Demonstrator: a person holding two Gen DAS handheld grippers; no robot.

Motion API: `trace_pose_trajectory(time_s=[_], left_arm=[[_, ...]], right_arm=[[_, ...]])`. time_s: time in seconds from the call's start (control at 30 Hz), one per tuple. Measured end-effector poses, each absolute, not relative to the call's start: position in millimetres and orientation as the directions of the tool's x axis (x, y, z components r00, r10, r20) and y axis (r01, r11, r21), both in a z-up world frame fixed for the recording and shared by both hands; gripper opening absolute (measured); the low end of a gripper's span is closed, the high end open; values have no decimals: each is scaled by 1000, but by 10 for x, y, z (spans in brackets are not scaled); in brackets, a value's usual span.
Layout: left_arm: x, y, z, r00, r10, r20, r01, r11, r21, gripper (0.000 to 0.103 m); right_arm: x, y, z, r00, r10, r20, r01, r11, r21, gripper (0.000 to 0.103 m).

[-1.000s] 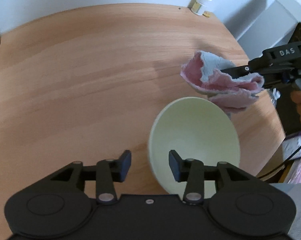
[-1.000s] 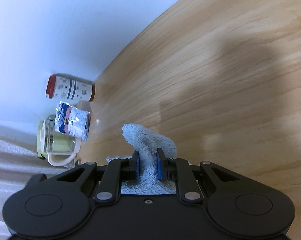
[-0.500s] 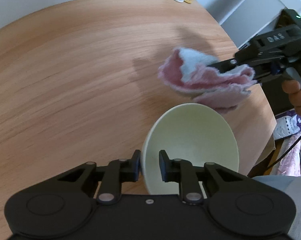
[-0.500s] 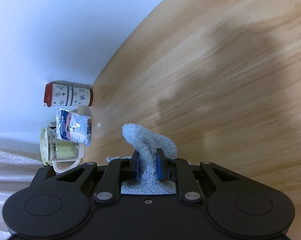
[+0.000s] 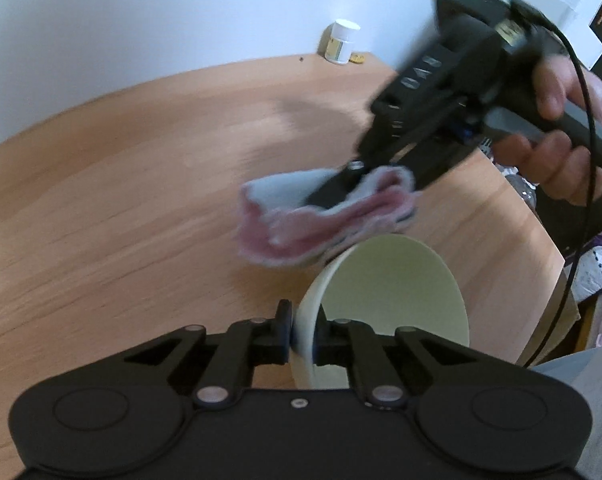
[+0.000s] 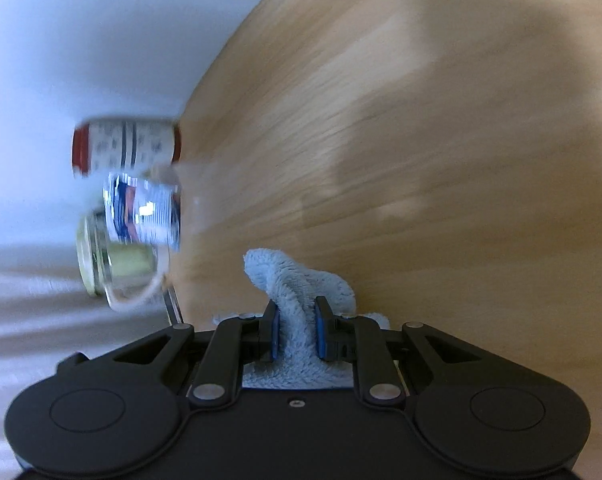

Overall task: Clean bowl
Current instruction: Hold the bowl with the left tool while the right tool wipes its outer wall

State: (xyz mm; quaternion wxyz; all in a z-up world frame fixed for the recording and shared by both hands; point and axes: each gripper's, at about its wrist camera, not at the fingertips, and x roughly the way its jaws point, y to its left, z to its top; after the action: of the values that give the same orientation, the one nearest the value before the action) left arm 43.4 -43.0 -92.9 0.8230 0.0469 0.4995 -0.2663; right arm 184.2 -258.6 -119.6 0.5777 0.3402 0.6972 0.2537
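Here, bowl point(image 5: 397, 292) rim pinched in left tongs point(image 5: 302, 336), cloth point(image 5: 321, 220) just above

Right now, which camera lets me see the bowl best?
The left wrist view. There the pale bowl fills the middle, tipped up on its side, its rim pinched in the left claw, with the cloth just above it. The right wrist view shows no bowl, only the right claw gripping that cloth.
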Motion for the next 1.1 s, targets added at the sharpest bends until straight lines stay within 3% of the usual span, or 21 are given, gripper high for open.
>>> trace_pose_trajectory(time_s=[0.23,0.57,0.77,1.1], left_arm=[[337,-297,-935,417,-371,-830,384,899,-209,10],[255,39,-1091,430,-317,-845,185,948,-261,10],[283,84,-1085,420,-313,-852,180,949,-260,7],[342,19,-1082,413,-304,-859,193,950,-244,9]], right_arm=[[1956,-2171,-1138,-186,722,-666,10,680,734,20],[1501,-2780,-1472,-134,764,-631,231,643,730,19],[1319,-2852,-1553,-80,795,-601,333,590,736,19],[1769,-2379,-1480,-85,808,-583,243,585,774,19]])
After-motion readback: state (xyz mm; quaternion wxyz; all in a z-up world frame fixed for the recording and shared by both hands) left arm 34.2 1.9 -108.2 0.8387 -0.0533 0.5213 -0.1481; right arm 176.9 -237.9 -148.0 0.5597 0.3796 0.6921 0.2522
